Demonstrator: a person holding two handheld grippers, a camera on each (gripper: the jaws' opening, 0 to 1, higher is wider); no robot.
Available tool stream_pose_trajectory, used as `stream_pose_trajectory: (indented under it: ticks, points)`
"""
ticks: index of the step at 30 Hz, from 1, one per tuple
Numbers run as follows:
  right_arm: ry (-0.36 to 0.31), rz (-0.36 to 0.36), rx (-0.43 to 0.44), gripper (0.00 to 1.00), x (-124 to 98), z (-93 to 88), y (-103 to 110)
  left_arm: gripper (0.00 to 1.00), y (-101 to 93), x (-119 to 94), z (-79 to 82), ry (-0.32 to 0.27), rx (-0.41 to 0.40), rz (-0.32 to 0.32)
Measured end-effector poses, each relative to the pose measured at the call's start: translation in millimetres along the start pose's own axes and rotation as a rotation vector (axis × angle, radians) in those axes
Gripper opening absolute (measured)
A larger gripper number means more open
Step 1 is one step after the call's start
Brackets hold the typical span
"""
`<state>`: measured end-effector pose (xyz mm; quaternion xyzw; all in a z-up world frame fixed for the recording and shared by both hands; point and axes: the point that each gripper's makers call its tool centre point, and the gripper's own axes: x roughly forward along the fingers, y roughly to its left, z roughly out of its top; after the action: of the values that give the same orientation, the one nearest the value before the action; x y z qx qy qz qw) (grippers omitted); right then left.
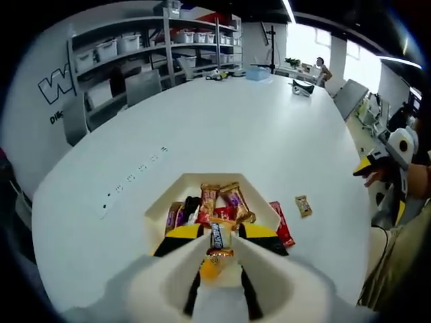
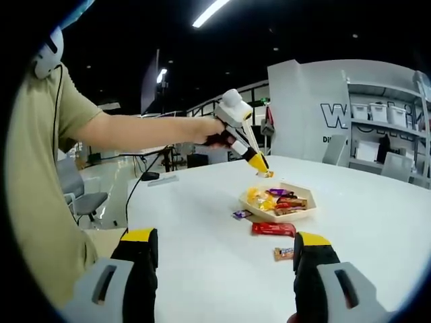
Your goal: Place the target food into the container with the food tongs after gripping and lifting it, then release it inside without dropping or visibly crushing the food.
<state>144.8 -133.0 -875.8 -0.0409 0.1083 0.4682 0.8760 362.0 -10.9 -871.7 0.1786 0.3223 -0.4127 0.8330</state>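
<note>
My left gripper (image 1: pixel 220 237) is shut on a small wrapped candy bar (image 1: pixel 219 235), white, black and orange, held just above the white six-sided container (image 1: pixel 176 190). Several wrapped candies (image 1: pixel 225 200) lie in that container. In the right gripper view the left gripper (image 2: pixel 262 172) hangs over the container (image 2: pixel 291 215), held by a person's hand. My right gripper (image 2: pixel 225 261) is open over the white table, its jaws wide apart with nothing between them; it also appears at the right of the left gripper view (image 1: pixel 394 151).
A red bar (image 1: pixel 282 223) lies against the container's right side, with a small gold candy (image 1: pixel 304 205) beyond it. A purple candy (image 2: pixel 241 214) lies beside the container. The big white table (image 1: pixel 222 128) holds a row of sockets (image 1: pixel 135 171). Shelves (image 1: pixel 135 54) and chairs stand behind.
</note>
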Motion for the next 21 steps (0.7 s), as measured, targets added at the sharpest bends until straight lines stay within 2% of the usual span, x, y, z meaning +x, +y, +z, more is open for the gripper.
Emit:
stream_pose_trajectory:
  ticks: [21]
  points:
    - [-0.001,-0.007,0.003,0.82,-2,-0.5,-3,0.2,18.7,9,3.9,0.032,-0.025,0.029]
